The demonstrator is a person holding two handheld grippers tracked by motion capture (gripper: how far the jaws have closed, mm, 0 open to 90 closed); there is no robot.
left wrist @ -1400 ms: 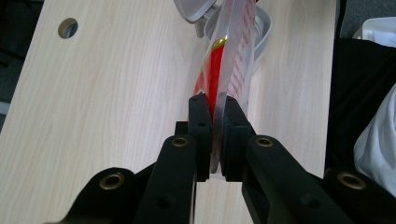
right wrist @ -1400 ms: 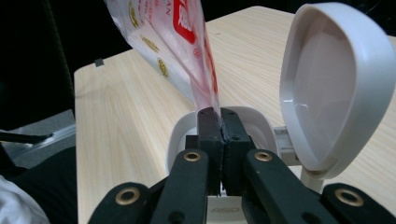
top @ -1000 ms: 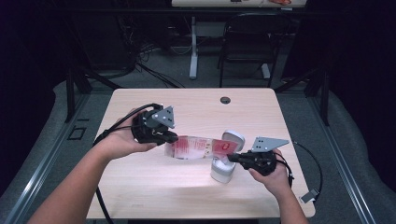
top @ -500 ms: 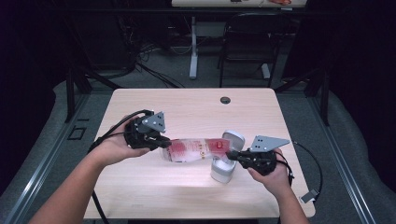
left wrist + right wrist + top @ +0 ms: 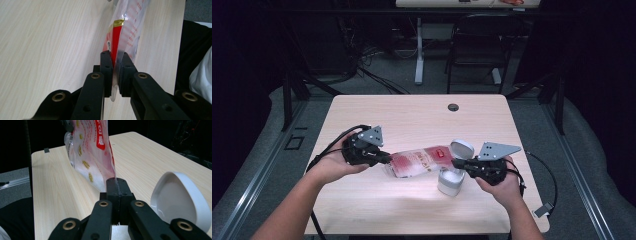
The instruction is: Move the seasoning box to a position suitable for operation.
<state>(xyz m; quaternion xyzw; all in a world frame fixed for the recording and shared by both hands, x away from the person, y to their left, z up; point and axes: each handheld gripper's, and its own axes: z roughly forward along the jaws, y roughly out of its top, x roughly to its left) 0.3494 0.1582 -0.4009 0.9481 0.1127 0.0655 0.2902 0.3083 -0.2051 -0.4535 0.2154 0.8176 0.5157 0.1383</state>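
Tabletop (image 5: 412,120): pale wood-grain surface, bare over most of its area; a small dark grommet (image 5: 453,107) is set at 12 o'clock near the far edge, well apart from the work.

Snack pouch (image 5: 419,161): clear plastic with red print, held stretched between the two tools just off centre toward 6 o'clock. Compared with a second ago, its left end has been drawn lower and farther toward 9 o'clock, so the pouch is judged to be under more tension, as though being pulled taut or open above the container.

White container (image 5: 450,181): lidded tub with its hinged lid (image 5: 461,148) standing open, at 5 o'clock, directly beneath the pouch's right end and just beside the right tool. It is the only obstruction near the pouch.

Left tool (image 5: 384,157): at 8 o'clock, jaws nearly closed, pinching the pouch's left edge (image 5: 115,62).

Right tool (image 5: 456,162): at 4 o'clock, jaws pressed together on the pouch's other edge (image 5: 111,173).
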